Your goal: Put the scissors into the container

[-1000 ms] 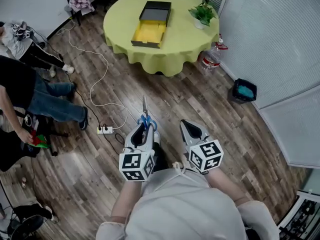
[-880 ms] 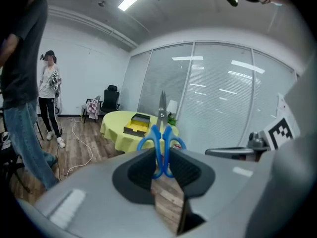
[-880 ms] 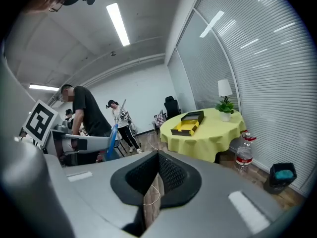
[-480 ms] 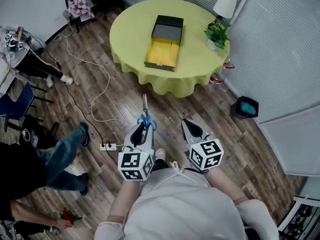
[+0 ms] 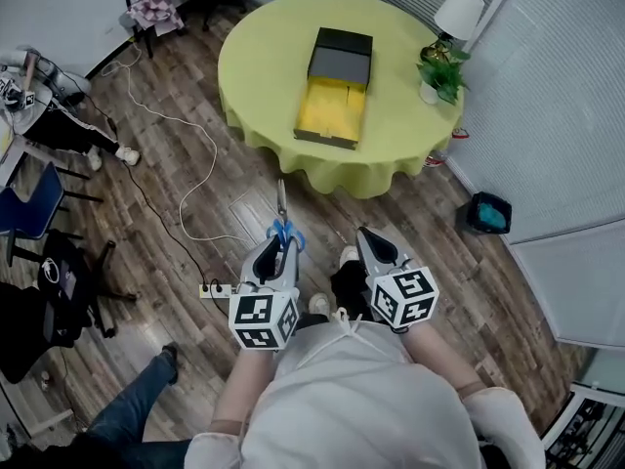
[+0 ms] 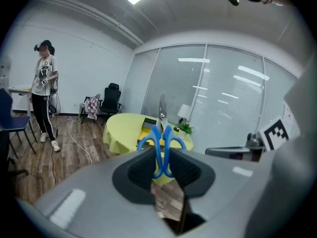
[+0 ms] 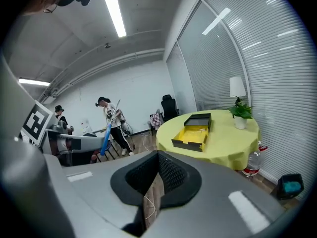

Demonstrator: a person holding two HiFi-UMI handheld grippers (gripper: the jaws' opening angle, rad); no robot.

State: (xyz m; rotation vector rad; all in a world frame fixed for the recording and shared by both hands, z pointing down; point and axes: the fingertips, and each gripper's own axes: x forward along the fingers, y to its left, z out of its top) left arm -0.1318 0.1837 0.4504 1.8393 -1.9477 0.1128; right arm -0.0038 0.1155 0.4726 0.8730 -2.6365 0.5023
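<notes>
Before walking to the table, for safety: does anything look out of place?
A white cable trails loose across the wooden floor to a power strip near the left hand-held gripper, a possible trip risk. Nothing else stands out.

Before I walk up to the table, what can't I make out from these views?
- Container: the inside of the black half is covered by its own top in every view.
- Yellow tray: its near wall hides part of the floor in the right gripper view; too small in the head view.
- Scissors: handle bottoms sit hidden between the left gripper's pads.
</notes>
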